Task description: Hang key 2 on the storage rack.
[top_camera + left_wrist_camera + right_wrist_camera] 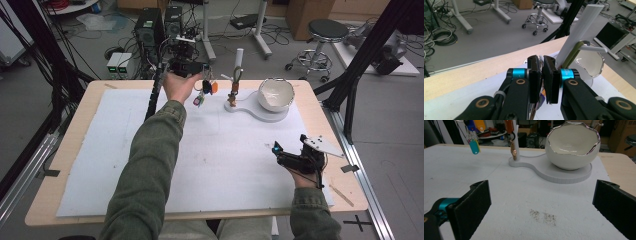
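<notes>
My left gripper (204, 69) is raised over the far edge of the table, shut on a bunch of key tags (202, 94) that dangles below it: orange, dark and pale tags. In the left gripper view the jaws (543, 62) are pressed together with the ring's thin parts between them, just short of the white post (584, 32). The white stand (239, 60) has a hook that carries an olive and orange strap (235, 86). A white bowl (276, 94) sits on the stand's base (252, 111). My right gripper (289, 143) rests low at the right, open and holding nothing.
A pale foam mat (100, 150) covers most of the wooden table (75, 120). In the right gripper view the bowl (571, 147), the base (564, 176), the hanging tags (474, 143) and the strap's clasp (513, 151) lie ahead. Cables, computers and a stool (325, 32) stand beyond the table.
</notes>
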{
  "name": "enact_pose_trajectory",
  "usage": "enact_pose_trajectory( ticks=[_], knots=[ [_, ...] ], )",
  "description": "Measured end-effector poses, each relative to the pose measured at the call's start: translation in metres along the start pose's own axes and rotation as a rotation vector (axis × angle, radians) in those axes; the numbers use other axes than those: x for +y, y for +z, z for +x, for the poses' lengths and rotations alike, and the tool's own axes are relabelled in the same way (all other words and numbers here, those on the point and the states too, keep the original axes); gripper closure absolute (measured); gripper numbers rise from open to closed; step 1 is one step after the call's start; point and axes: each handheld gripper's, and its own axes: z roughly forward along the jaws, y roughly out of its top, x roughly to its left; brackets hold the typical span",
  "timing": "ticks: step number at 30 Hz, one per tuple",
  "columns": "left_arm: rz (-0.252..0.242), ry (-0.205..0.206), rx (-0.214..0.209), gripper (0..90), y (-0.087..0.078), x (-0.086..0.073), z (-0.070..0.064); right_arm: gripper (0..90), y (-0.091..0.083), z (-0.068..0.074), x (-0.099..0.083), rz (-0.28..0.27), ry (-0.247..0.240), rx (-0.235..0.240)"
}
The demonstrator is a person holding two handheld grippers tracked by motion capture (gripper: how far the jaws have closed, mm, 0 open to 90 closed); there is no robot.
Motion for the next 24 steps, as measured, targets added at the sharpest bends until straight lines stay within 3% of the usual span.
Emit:
enact_pose_trajectory(
  ticks=[4, 11, 17, 24],
  knots=[
    [-0.024, 0.010, -0.007, 83.5, 0.007, -0.002, -0.002, 0.9, 0.000, 0.000, 0.000, 0.003, 0.007, 0.000],
    [-0.009, 0.015, -0.012, 83.4, 0.020, -0.005, -0.011, 0.9, -0.001, 0.000, 0.000, 0.002, 0.007, -0.003],
    [-0.026, 0.033, 0.018, 83.4, 0.026, -0.004, -0.018, 0.9, -0.001, 0.000, -0.001, 0.001, 0.004, 0.002],
    [-0.033, 0.038, 0.015, 83.4, 0.035, -0.005, -0.023, 0.9, 0.000, 0.001, -0.001, 0.008, -0.005, 0.016]
  ],
)
